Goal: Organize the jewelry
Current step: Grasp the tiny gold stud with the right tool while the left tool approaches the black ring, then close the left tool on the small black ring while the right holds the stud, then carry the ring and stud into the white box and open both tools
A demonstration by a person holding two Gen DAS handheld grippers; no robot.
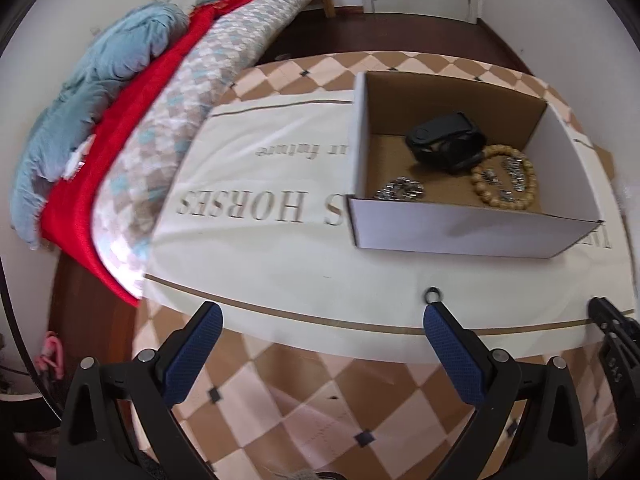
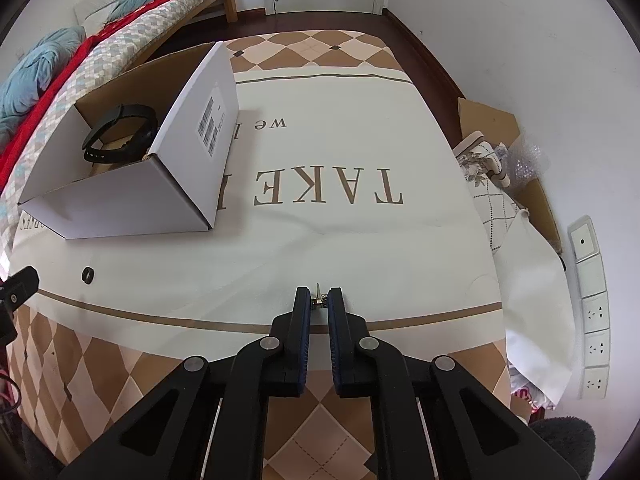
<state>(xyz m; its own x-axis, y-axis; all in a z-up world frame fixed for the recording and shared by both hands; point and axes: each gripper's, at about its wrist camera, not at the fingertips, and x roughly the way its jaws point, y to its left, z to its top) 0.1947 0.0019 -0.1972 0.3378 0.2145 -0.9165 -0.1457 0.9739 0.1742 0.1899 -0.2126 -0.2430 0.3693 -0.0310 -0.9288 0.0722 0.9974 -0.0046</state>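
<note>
My right tool [image 2: 319,300] is clenched on a small metal trinket [image 2: 317,299], low over the cream cloth [image 2: 360,240] covering the checkered surface [image 2: 320,420]. My left tool [image 1: 322,318] hangs released, its ribbed blue pads [image 1: 456,356] wide apart, near a small black ring [image 1: 433,293]. The white cardboard box [image 1: 460,232] holds a black band [image 1: 444,140], a wooden bead bracelet [image 1: 504,178] and a silvery chain [image 1: 400,190].
</note>
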